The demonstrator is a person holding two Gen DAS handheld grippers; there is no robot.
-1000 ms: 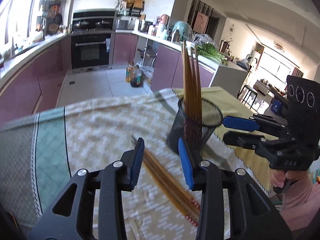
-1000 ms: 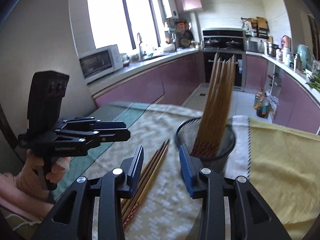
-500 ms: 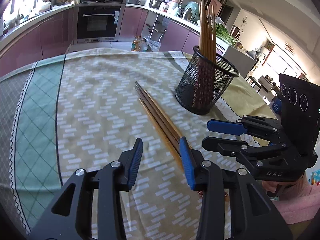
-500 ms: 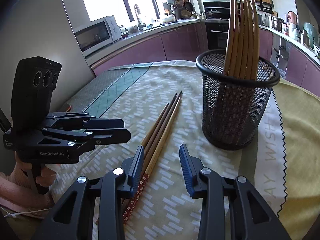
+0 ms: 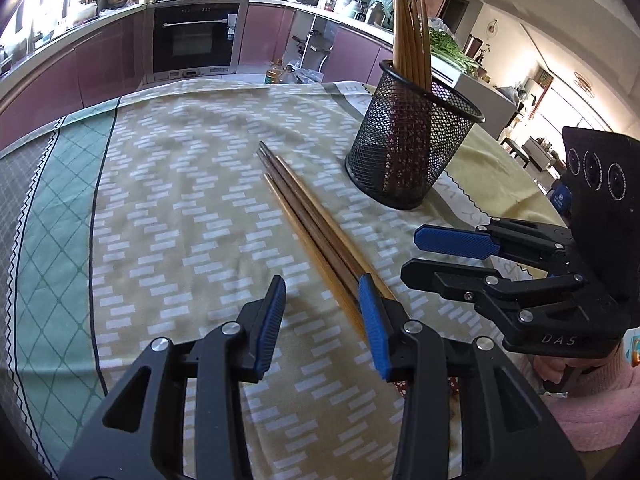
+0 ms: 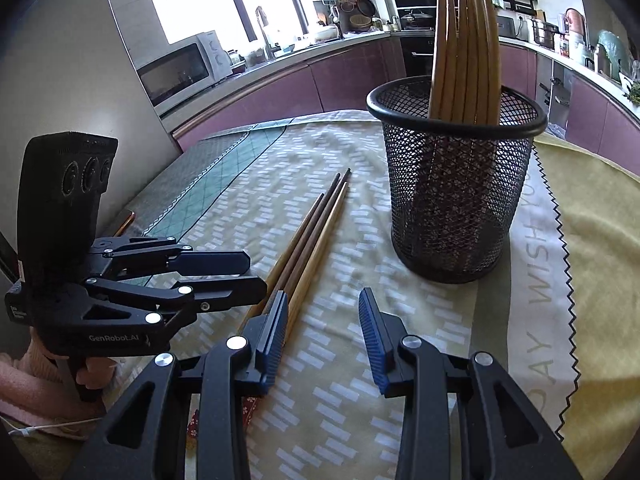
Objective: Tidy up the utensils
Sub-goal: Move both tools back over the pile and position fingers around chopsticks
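One microwave (image 6: 180, 70), right wrist view only

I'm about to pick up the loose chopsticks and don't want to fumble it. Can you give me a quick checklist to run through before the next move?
1. Loose chopsticks lie flat and together on the tablecloth: ok.
2. Left hand-held gripper open and empty: ok.
3. Right hand-held gripper open and empty: ok.
4. Chopsticks centred between either gripper's fingers: not ok; they run beside one finger of each.
5. Mesh holder upright, apart from the loose chopsticks: ok.
6. Room in the holder beside the standing chopsticks: ok; they fill only part of the opening.
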